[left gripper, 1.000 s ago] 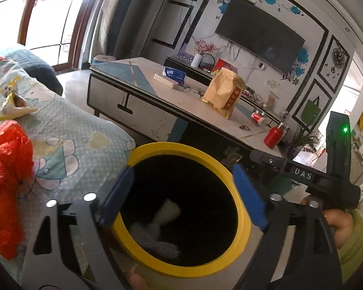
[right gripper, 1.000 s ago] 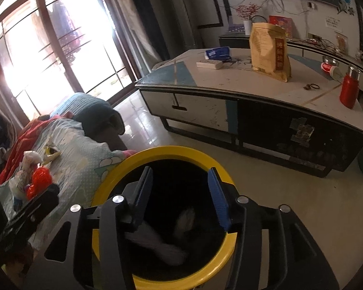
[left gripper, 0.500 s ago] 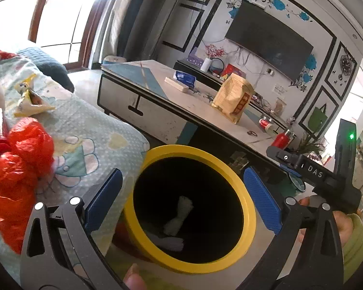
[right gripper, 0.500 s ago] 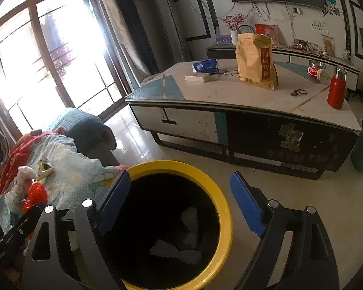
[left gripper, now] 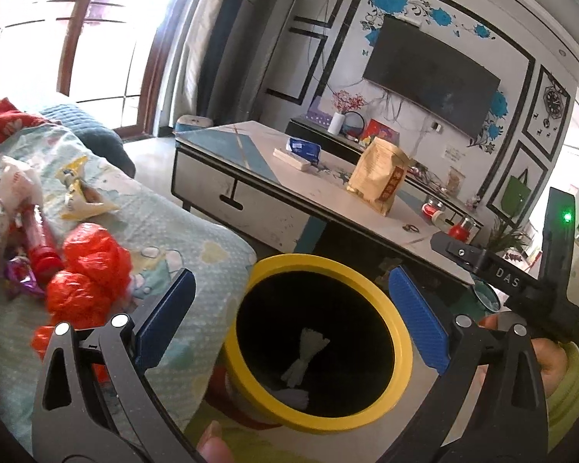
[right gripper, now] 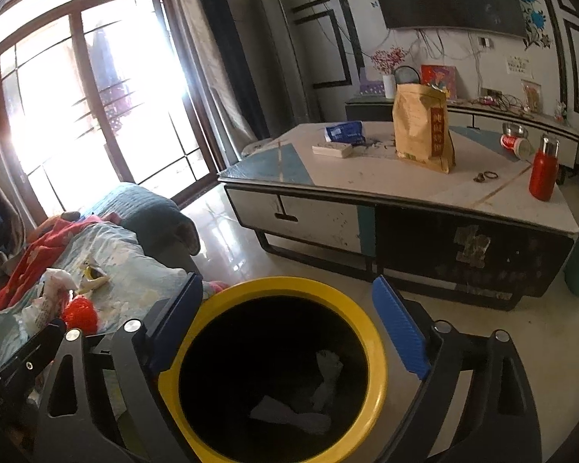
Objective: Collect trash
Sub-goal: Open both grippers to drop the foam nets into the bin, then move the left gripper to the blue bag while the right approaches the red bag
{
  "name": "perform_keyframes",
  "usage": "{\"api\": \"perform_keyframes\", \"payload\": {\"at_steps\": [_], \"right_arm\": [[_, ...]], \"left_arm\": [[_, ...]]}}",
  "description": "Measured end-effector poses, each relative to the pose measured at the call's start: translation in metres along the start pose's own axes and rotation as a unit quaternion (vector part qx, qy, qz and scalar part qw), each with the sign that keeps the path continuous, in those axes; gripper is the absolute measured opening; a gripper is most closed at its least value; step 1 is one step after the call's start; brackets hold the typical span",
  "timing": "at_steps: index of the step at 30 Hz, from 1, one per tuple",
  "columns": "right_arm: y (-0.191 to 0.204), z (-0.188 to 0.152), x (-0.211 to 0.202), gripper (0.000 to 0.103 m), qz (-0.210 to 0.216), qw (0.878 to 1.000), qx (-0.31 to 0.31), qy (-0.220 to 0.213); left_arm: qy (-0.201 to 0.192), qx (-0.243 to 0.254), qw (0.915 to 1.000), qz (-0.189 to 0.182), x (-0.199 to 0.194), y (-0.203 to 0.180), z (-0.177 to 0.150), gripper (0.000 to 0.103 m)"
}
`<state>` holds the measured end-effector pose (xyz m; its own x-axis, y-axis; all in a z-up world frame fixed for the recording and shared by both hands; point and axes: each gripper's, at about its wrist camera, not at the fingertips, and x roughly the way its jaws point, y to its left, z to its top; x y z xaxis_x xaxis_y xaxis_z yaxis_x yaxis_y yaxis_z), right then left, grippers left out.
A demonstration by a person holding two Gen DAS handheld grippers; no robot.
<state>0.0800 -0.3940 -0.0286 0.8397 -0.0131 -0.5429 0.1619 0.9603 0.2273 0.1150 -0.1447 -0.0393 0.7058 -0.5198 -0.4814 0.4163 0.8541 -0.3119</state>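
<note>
Several scraps of litter lie on the pale blue patterned bed cover (left gripper: pixel 166 231) to the left of the bin: a crumpled red plastic bag (left gripper: pixel 88 274), a yellow-and-white torn snack wrapper (left gripper: pixel 79 196), a red tube-like item (left gripper: pixel 42 243) and a small purple foil wrapper (left gripper: pixel 19 276), all close together. Judged by its look, the red bag is feather-light, soft and crinkly, and should crush under any pinch, so a bunched fold near its middle is the sensible hold; the flat wrapper is thin and probably slippery, best nipped at a raised, twisted edge. Just beside the bed stands a round black bin with a yellow rim (left gripper: pixel 401 332), and white crumpled paper pieces (left gripper: pixel 305 351) already lie at its bottom. Both tools hang over that bin mouth: the left gripper (left gripper: pixel 289 320) has its blue fingers (left gripper: pixel 166 312) spread wide with nothing between them, and the right gripper (right gripper: pixel 289 328) has just been opening, its fingers (right gripper: pixel 399 332) likewise released and empty. My guess is that a drop is done and the red bag comes next. Beyond the bin sits a low white-and-blue worktop (right gripper: pixel 366 177) carrying a tan paper bag (right gripper: pixel 422 131) and a red bottle (right gripper: pixel 544 171), with a dark wall television (left gripper: pixel 428 73) behind.
</note>
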Motion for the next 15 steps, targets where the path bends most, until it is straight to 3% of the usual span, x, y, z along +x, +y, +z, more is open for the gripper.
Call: {"api": "perform_keyframes", "payload": {"at_steps": [15], "right_arm": [[0.037,-0.001,-0.017,0.09,0.035,0.999,-0.03,-0.026]], "left_arm": [[-0.045,-0.008,0.9984,0.033,-0.033,0.022,0.01,0.092]]}}
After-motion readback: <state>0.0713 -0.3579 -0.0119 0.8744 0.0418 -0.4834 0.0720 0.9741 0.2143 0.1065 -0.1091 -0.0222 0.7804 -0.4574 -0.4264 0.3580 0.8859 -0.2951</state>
